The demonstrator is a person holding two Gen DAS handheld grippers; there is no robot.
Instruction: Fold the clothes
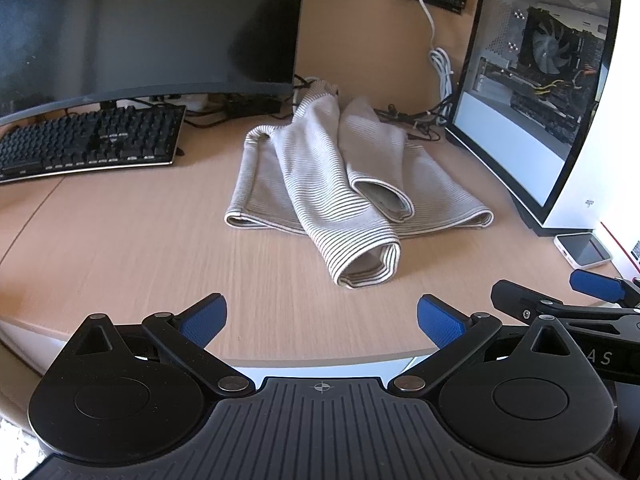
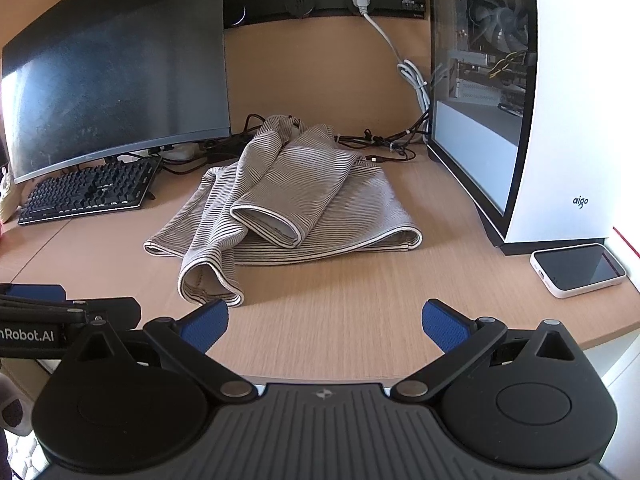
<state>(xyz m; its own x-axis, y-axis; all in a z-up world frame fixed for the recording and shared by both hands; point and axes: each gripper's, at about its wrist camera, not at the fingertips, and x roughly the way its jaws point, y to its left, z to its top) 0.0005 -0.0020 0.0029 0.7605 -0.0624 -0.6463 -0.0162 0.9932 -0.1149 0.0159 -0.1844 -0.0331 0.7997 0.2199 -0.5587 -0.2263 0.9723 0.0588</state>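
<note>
Left wrist view: your striped garment (image 1: 352,184) lies on the wooden surface (image 1: 120,248), roughly in the middle, between the keyboard and the computer case.
Garment shape: its body is spread flat with the hem toward you, and both sleeves are laid over it; the left sleeve (image 1: 340,216) crosses diagonally and its cuff hangs past the hem onto the bare wood, while the right sleeve (image 1: 378,168) ends on top of the body.
Right wrist view: the same garment (image 2: 304,208) sits ahead and slightly left of your right gripper, with the long sleeve's cuff (image 2: 210,284) just beyond the left blue pad.
Left gripper (image 1: 322,320): you hold it wide open above the near edge of the surface, nothing between the blue pads, apart from the cloth.
Right gripper (image 2: 325,322): also spread open and holding nothing, hovering over the near edge beside your left one.
Keyboard (image 1: 88,140): black, to the left of the garment, under the dark monitor (image 1: 140,28).
Computer case (image 1: 560,92): white with a glass side, to the right of the garment.
Phone (image 2: 578,270): lies flat, screen up, just in front of the case.
Cables (image 2: 384,144): tangled behind the garment, near the back wall.
</note>
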